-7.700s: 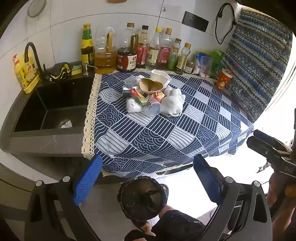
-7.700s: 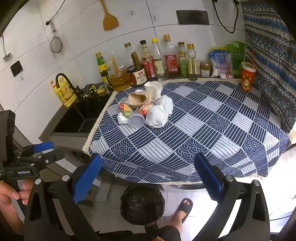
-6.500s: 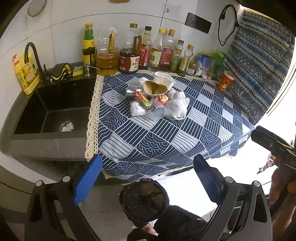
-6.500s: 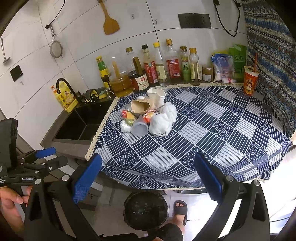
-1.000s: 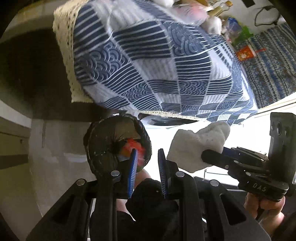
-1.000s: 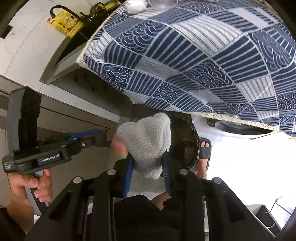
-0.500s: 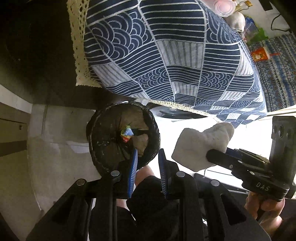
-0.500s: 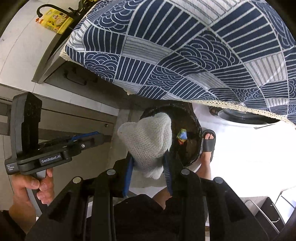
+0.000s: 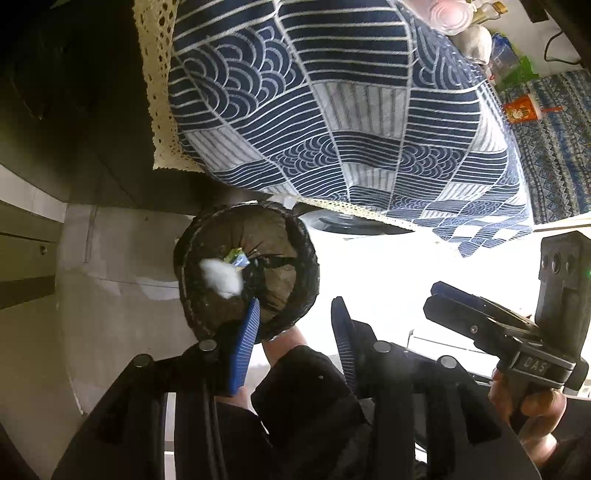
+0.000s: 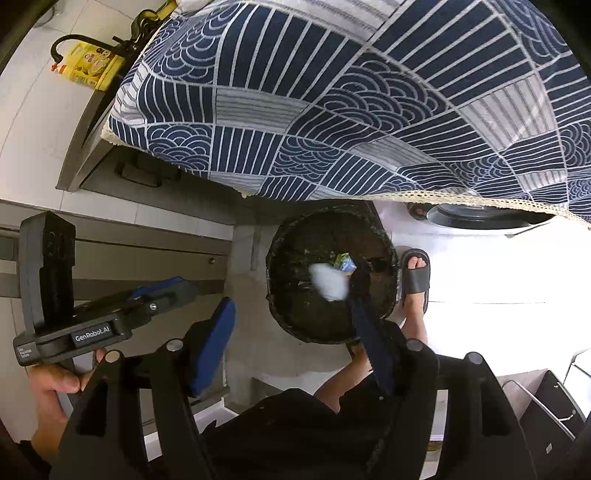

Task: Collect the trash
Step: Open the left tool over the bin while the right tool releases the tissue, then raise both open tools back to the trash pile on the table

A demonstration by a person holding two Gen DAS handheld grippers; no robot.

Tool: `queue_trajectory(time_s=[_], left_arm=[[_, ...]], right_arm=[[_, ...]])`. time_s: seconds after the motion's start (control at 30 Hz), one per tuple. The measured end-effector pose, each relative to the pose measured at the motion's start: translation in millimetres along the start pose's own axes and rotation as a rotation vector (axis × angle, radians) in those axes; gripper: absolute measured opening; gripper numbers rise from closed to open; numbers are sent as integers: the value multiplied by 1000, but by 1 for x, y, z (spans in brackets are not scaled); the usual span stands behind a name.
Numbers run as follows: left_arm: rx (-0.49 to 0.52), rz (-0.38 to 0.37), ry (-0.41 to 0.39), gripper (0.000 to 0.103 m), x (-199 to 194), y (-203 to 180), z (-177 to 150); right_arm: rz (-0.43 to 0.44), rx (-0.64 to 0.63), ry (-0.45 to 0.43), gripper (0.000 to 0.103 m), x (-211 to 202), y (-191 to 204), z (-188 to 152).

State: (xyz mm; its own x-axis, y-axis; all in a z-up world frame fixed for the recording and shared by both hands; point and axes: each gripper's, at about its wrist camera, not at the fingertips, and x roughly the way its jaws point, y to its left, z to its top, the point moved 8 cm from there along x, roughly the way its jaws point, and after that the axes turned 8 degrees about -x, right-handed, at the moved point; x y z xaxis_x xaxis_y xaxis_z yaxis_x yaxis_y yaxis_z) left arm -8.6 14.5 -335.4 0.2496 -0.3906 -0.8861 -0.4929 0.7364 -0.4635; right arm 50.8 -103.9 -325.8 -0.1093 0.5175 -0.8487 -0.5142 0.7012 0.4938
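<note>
**Both grippers hang with nothing in their jaws above the kitchen trash bin**

The left gripper (image 9: 295,332) points steeply down at the black trash bin (image 9: 306,258), its blue jaws a little apart and opening, with nothing between them. The right gripper (image 10: 291,332) is over the same bin (image 10: 384,236), its jaws wider and also opening, likewise empty. A white wad of tissue (image 9: 220,277) appears blurred inside the bin's mouth, just beside a small yellow-and-blue wrapper (image 9: 238,257); whether the wad has settled on the bottom cannot be told.

Above the bin hangs the edge of a blue patterned tablecloth (image 9: 332,110) with a lace border, part of which overlaps the bin's far rim. The person's dark-clothed knee (image 9: 306,373) fills the space below the bin.

Only the left wrist view shows more trash at the tablecloth's far end, including a clear plastic cup (image 9: 448,14), and an orange cup (image 9: 522,110) beyond. Only the right wrist view shows a sandalled foot (image 10: 415,273) beside the bin, a washing machine door (image 10: 480,218), and a yellow bottle (image 10: 92,66) by the sink.
</note>
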Motion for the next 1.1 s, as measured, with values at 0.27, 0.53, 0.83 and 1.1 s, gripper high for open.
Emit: queue_trajectory(time_s=[0.27, 0.53, 0.83, 1.1], left_arm=[[57, -32, -94, 39, -45, -33, 14], [119, -41, -219, 54, -105, -59, 26], [172, -47, -376, 76, -171, -95, 55], [232, -40, -476, 76, -211, -128, 89]], right_arm=[[-12, -11, -106, 72, -50, 14, 14], [-42, -49, -260, 83, -114, 35, 28], [-85, -51, -447, 96, -182, 36, 58], [-108, -94, -543, 97, -232, 40, 103]])
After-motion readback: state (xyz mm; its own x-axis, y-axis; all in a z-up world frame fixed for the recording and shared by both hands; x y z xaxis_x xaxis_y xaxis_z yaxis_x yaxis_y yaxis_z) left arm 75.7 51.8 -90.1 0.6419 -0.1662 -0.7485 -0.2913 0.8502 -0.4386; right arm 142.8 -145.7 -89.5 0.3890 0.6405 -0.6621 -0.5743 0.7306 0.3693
